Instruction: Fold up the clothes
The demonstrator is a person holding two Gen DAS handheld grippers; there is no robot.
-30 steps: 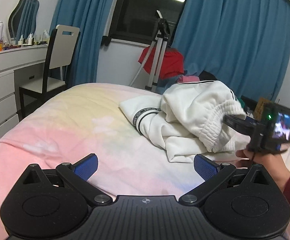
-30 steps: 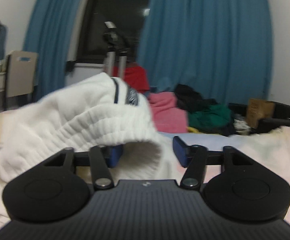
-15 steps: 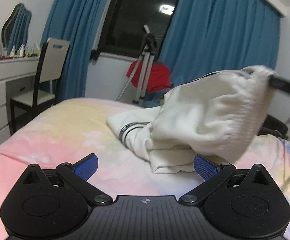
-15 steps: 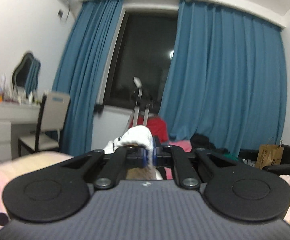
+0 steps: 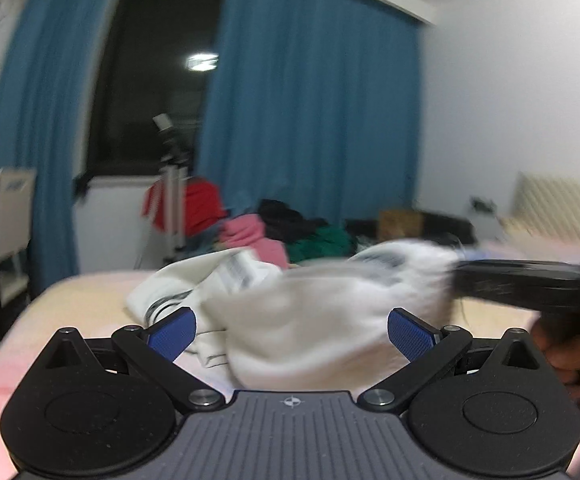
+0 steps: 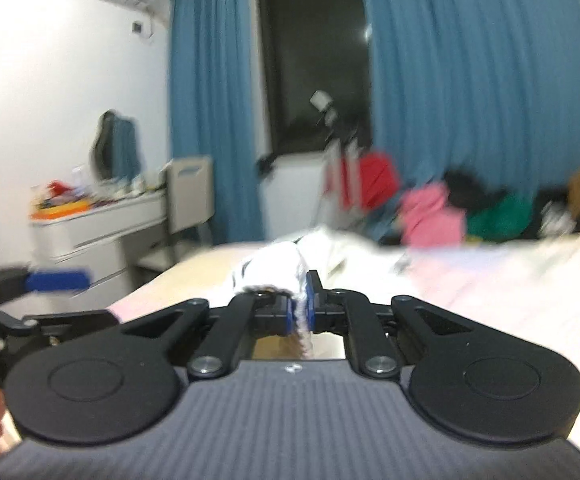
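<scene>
A white garment with dark stripes [image 5: 322, 312] lies crumpled on the pastel bed [image 5: 89, 292], one edge pulled up to the right. My right gripper [image 6: 300, 312] pinches that white edge [image 6: 273, 268] between its blue pads; its jaws are opening slightly, with the cloth still between them. In the left wrist view the right gripper [image 5: 462, 268] comes in from the right, blurred. My left gripper [image 5: 292, 330] stands wide open just in front of the garment's near fold, holding nothing. One of its blue fingertips [image 6: 57, 280] shows at the left of the right wrist view.
Beyond the bed lies a pile of pink, green and black clothes [image 5: 290, 232], with a tripod [image 5: 173, 200] carrying a red cloth. A chair [image 5: 9, 216] and a white dresser [image 6: 89, 232] stand left. A hand [image 5: 570, 348] holds the right gripper.
The right gripper closed on the garment's ribbed edge, then lifted and dragged it right. The left gripper rose and turned toward the garment, still open.
</scene>
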